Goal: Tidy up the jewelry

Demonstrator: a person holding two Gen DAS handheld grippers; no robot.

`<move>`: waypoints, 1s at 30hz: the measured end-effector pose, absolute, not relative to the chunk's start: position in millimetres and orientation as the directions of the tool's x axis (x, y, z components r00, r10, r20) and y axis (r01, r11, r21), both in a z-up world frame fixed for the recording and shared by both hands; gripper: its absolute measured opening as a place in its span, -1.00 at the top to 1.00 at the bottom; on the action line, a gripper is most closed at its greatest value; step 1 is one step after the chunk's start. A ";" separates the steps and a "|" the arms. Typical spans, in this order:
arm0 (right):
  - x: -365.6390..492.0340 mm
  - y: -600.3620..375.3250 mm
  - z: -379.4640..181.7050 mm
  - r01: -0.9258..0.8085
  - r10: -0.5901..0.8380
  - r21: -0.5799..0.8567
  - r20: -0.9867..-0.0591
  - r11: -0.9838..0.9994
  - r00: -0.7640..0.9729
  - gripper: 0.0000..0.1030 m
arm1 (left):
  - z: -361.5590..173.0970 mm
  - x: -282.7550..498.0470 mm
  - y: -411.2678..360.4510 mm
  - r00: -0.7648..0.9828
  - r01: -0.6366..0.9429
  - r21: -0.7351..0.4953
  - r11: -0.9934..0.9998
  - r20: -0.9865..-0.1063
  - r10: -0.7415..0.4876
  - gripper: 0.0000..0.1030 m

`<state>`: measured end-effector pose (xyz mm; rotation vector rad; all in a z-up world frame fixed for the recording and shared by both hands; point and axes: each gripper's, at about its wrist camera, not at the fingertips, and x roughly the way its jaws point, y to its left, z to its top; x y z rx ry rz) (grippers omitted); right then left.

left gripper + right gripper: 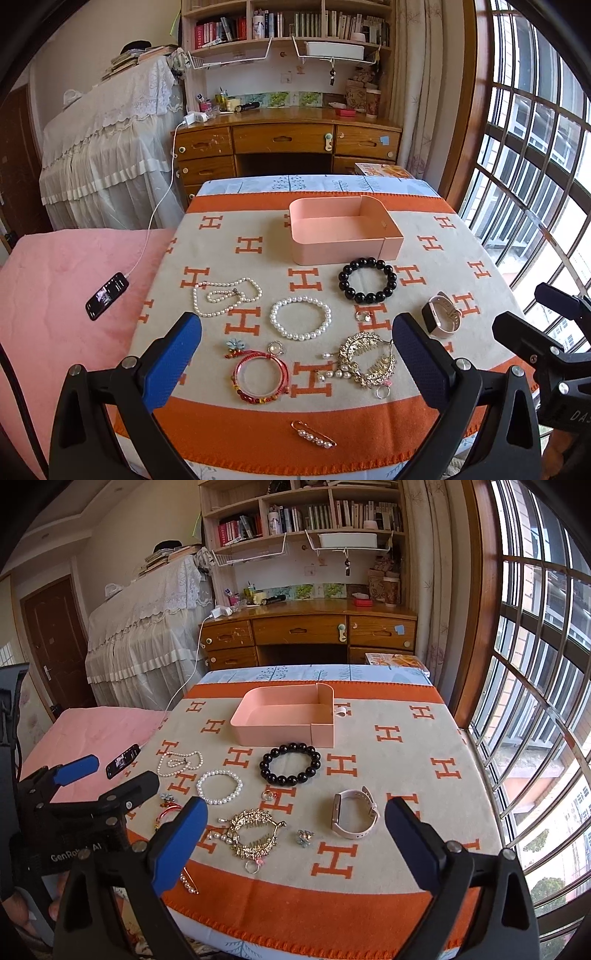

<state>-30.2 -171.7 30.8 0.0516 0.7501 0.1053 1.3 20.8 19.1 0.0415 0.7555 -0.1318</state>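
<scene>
From the left wrist camera, the left gripper (295, 354) hangs above the near part of the table with its blue-padded fingers (173, 354) spread wide and nothing between them. On the orange and beige blanket (461, 236) lies the jewelry. A pink tray (343, 230) sits toward the far side, empty as far as can be seen. Just in front of it lies a black bead bracelet (366, 278). To the left are a pearl necklace (225, 297) and a white pearl bracelet (300, 318), apart from each other. A small ring (364, 315) lies near a pink-strapped watch (441, 315) on the right. Closer in are a red cord bracelet (260, 376), a gold hair comb (365, 360) with pearl earrings beside it, and a pearl brooch pin (314, 434) on the orange border. A phone (107, 295) on a cable rests on the pink bedding at left.

From the right wrist camera, the right gripper (295, 834) also stands wide open and empty (its pads reach well apart on either side of the watch (354, 814) and the hair comb (255, 834), above them). A small blue flower piece (305, 837) lies between those two. The tray (284, 720) and black bracelet (290, 762) lie beyond, and the left gripper (110, 775) shows at the left edge, open.
</scene>
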 end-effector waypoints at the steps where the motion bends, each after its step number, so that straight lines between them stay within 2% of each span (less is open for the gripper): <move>1: -26.9 -173.6 31.9 -0.079 0.116 0.085 -0.682 0.993 0.722 -0.84 | 20.1 5.2 22.7 0.719 0.136 -0.008 0.991 -0.687 -0.104 -0.98; 5: -6.5 -180.1 32.9 -0.092 0.127 0.087 -0.706 0.992 0.696 -0.79 | 20.1 28.4 34.0 0.698 0.154 -0.013 0.988 -0.706 -0.118 -0.98; 8: 16.4 -186.0 28.4 -0.097 0.140 0.101 -0.739 0.990 0.659 -0.68 | 16.0 51.0 40.7 0.680 0.153 0.030 0.988 -0.729 -0.082 -0.98; 12: 58.2 -193.5 11.1 -0.085 0.162 0.138 -0.804 0.987 0.573 -0.47 | 7.0 87.4 49.1 0.631 0.159 0.059 0.986 -0.774 -0.055 -0.98; 17: 112.5 -193.4 -25.9 -0.066 0.197 0.187 -0.877 0.980 0.438 -0.28 | -16.4 130.6 58.1 0.546 0.179 0.026 0.984 -0.834 -0.077 -0.98; 19: 130.4 -189.8 -40.9 -0.063 0.197 0.187 -0.899 0.980 0.391 -0.13 | -29.0 143.9 57.6 0.506 0.200 0.019 0.980 -0.858 -0.087 -0.98; 30: 180.2 -163.8 -91.8 -0.091 0.055 0.030 -0.956 0.995 0.288 -0.04 | -88.0 166.9 13.9 0.355 0.492 0.066 0.868 -0.925 -0.131 -0.68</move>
